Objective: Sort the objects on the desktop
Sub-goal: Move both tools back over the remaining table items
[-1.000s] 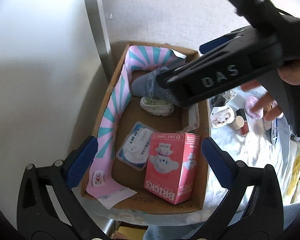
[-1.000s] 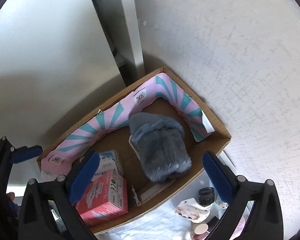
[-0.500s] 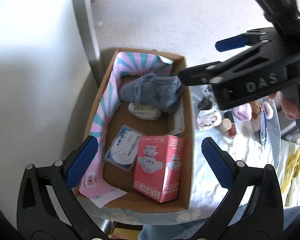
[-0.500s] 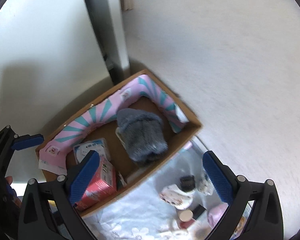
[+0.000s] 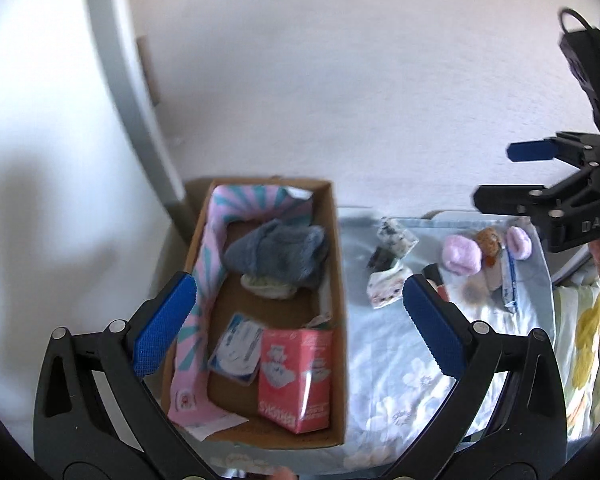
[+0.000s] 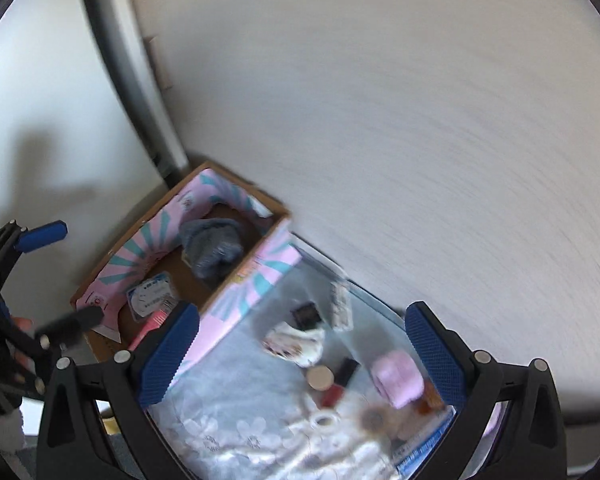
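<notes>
A cardboard box with a pink and teal liner holds a grey fluffy slipper, a red bricks carton and a white blister pack. Small items lie on the pale floral cloth to its right: a pink fluffy piece, a patterned pouch, a small round jar. My left gripper is open and empty above the box. My right gripper is open and empty above the cloth; it also shows in the left wrist view.
A white wall stands behind the box, with a grey vertical post at the box's far left corner. A yellow-flowered fabric lies at the far right. A blue-edged flat card lies by the pink pieces.
Both grippers have pulled back and up from the box. The right gripper has left the grey slipper in the box and swung right over the cloth. Both views are motion-blurred.
</notes>
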A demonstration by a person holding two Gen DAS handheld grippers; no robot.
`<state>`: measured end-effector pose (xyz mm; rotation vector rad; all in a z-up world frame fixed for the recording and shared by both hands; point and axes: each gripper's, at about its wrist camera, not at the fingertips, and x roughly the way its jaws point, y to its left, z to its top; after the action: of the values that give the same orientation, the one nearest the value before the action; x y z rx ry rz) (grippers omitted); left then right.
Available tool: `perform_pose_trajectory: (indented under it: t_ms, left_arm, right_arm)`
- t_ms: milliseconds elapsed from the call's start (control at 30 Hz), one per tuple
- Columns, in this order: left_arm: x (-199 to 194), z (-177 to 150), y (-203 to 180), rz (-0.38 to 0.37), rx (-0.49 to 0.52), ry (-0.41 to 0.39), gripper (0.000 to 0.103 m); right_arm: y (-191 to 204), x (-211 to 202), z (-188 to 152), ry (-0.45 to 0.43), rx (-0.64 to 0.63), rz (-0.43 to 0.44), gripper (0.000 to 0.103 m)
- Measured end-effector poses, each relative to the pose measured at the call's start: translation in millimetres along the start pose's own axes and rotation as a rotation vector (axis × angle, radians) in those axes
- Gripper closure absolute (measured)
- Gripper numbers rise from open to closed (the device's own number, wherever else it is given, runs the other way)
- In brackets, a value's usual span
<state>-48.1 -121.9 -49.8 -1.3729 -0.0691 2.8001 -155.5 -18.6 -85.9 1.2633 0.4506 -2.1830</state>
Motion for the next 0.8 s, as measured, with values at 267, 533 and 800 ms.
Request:
perform_pose_trajectory:
  t_ms: [267,533,800]
  left_arm:
    - [-2.9,17.5,-35.8,-0.101,0.035,-0.032,0.000]
    - [5.2,25.0,-80.9,-0.146,0.103,-0.042,0.000]
    - [29.5,-0.5,-120.1,-0.156,0.139,0.006,0.000]
  right_arm:
    - [-61.0,-56.7,-47.7,-0.063,0.097,-0.100,0.000]
    - [-107.4,-93.8,-99.5,-0.113,0.179,-0.206,0.000]
    - [-136.8,-87.8,-176.3,-0.076,0.303,-0.281,0.000]
